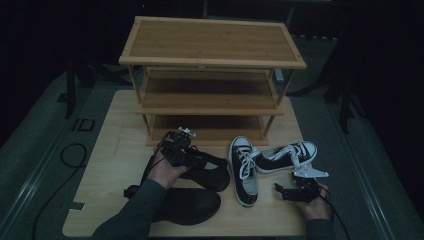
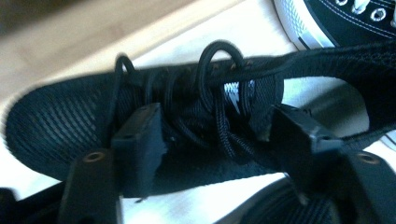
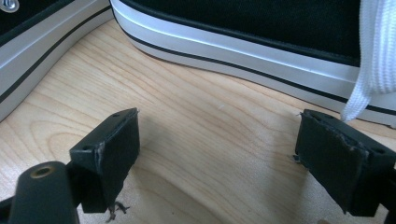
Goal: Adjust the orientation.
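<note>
A black mesh lace-up shoe [image 1: 207, 172] [image 2: 56, 126] lies on the wooden table [image 1: 115, 165] in front of the rack. My left gripper [image 1: 186, 154] [image 2: 217, 135] points down onto it, jaws apart and straddling the laces and tongue; I see no firm squeeze. Its mate, a second black shoe [image 1: 190, 205], lies nearer me. My right gripper [image 1: 280, 191] [image 3: 217, 149] rests low at the table's front right, open, with bare wood between its pads. Just beyond it lie two black-and-white sneakers [image 1: 243, 170] [image 1: 287, 156] [image 3: 233, 18].
A three-shelf bamboo shoe rack [image 1: 212, 75] stands at the back of the table, its shelves bare. A white lace [image 3: 373, 56] hangs down by my right gripper's right pad. A cable [image 1: 72, 155] loops on the floor to the left.
</note>
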`<state>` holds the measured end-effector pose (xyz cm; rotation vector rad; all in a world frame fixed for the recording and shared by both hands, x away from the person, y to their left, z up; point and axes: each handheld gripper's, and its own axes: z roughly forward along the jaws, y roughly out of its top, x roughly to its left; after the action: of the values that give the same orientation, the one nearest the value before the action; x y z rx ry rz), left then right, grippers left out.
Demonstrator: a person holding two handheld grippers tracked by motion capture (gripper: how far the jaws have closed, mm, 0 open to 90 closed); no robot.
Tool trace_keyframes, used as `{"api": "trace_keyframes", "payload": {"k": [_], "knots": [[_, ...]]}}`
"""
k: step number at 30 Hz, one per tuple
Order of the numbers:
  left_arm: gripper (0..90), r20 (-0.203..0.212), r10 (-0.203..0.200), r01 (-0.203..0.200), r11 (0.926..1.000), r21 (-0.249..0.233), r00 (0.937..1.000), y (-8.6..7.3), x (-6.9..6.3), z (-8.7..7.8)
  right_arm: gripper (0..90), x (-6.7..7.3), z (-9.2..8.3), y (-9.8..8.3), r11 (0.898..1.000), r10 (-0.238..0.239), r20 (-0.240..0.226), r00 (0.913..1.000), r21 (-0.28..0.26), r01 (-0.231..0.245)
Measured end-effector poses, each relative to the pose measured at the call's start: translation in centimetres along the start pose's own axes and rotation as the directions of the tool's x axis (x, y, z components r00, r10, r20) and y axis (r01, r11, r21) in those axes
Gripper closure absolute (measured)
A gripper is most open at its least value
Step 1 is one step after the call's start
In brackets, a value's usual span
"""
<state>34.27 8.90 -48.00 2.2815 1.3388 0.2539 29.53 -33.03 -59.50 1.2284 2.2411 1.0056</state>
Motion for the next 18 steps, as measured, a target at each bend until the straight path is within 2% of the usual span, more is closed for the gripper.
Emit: {"api": "trace_keyframes", "payload": {"k": [8,11,15,18], "knots": [[54.3,0.013,-0.015,0.014,0.9991,0.041,0.9998,0.47,0.07,0.56,13.6,0.00,0.00,0.00,1.000,0.001,0.000,1.0000,0.000,-0.001],[66.0,-0.011,0.004,-0.004,0.9990,0.044,0.9999,0.46,0.00,0.71,13.5,0.01,0.00,0.00,1.000,0.002,-0.001,1.0000,0.000,-0.002],[79.8,-0.028,0.059,-0.058,0.9972,0.046,0.9978,0.62,-0.27,0.85,13.6,0.01,0.00,0.00,1.000,0.001,0.000,1.0000,0.001,-0.001],[82.4,-0.027,0.078,-0.078,0.9967,0.025,0.9966,0.71,-0.25,0.51,13.6,0.00,0.00,0.00,1.000,0.001,0.000,1.0000,0.000,-0.001]]}}
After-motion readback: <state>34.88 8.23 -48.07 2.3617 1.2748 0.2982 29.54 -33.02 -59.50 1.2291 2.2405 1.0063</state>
